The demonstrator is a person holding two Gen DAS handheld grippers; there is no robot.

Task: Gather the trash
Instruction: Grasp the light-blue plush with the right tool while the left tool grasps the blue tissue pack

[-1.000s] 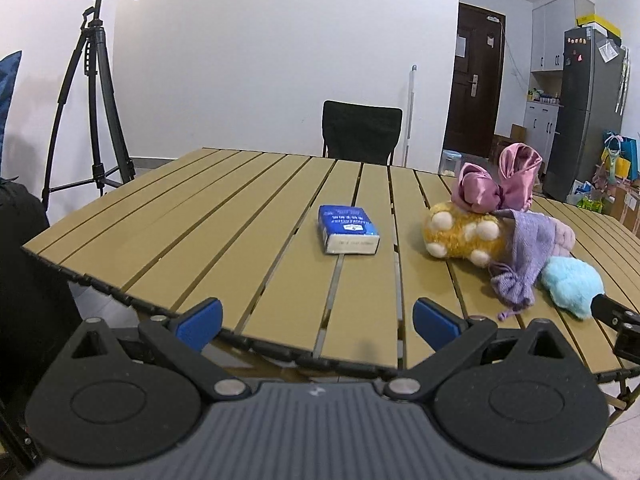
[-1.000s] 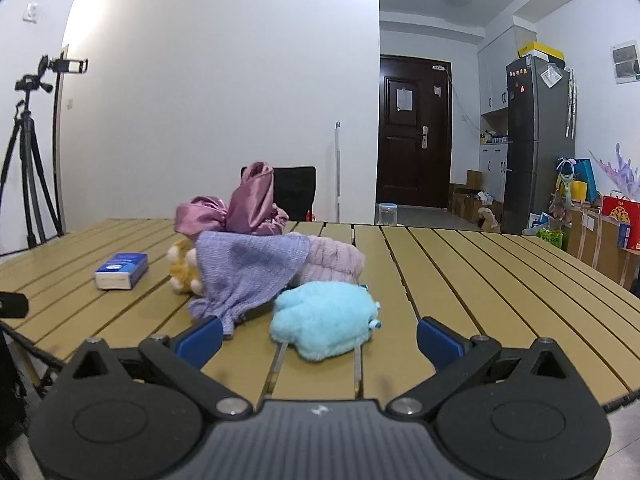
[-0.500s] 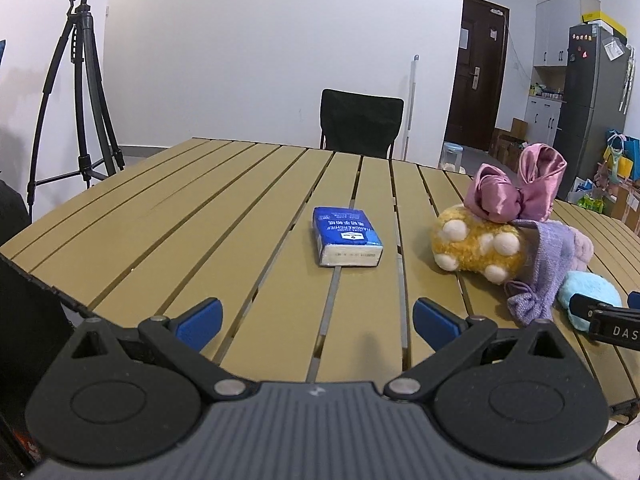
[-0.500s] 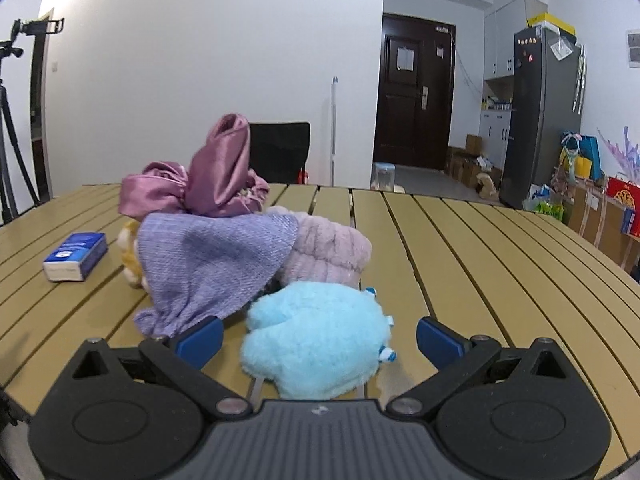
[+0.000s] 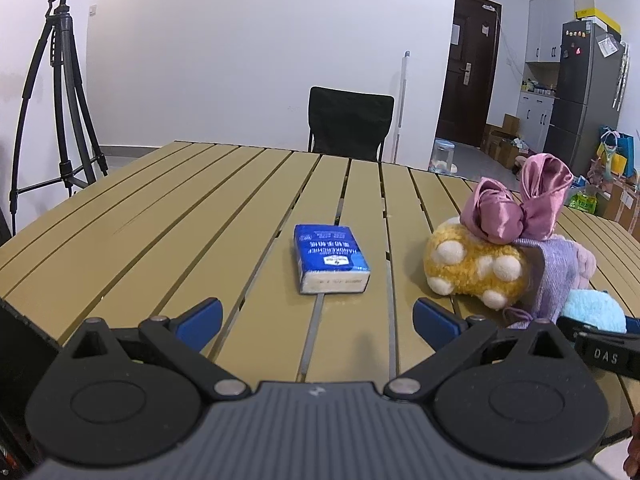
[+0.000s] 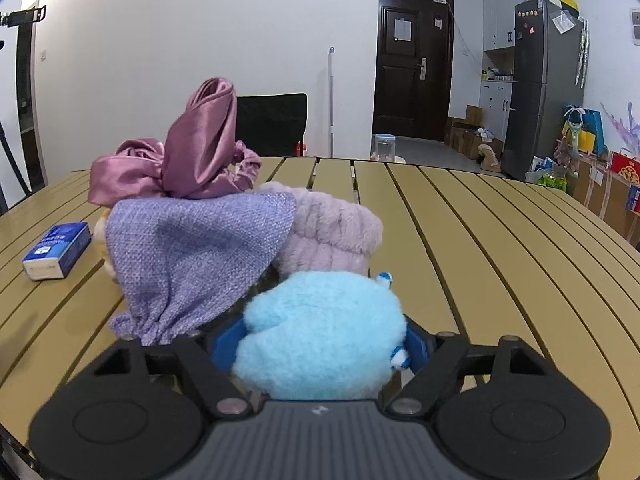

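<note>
Left wrist view
Left gripper (image 5: 316,314): jaws wide apart, nothing between them, low over the near part of the table (image 5: 160,232).
Tissue pack (image 5: 330,258): blue, lying flat on the slats ahead of the left gripper, in line with the gap between the blue pads (image 5: 200,316), apart from both.
Yellow plush (image 5: 472,266): right of the tissue pack, near it but not touching, white spots facing the camera.
Pink bow (image 5: 516,208): satin, sitting on top of the yellow plush.
Purple pouch (image 5: 552,276): draped against the yellow plush's right side.
Blue plush (image 5: 592,312): at the right edge, partly behind the right gripper's black arm.
Background: tripod (image 5: 60,92) at left, black chair (image 5: 348,120) behind the table, fridge (image 5: 580,92) at right.

Right wrist view
Right gripper (image 6: 320,344): jaws have just been closing; the blue plush (image 6: 320,344) sits between them, with both pads (image 6: 226,342) against its fluffy sides.
Purple pouch (image 6: 192,256): just left of the blue plush, touching it, drawstring end on the table (image 6: 500,240).
Pink muff (image 6: 332,236): furry, directly behind the blue plush.
Pink bow (image 6: 188,156): on top of the heap.
Tissue pack (image 6: 56,250): far left, apart from the heap.
</note>
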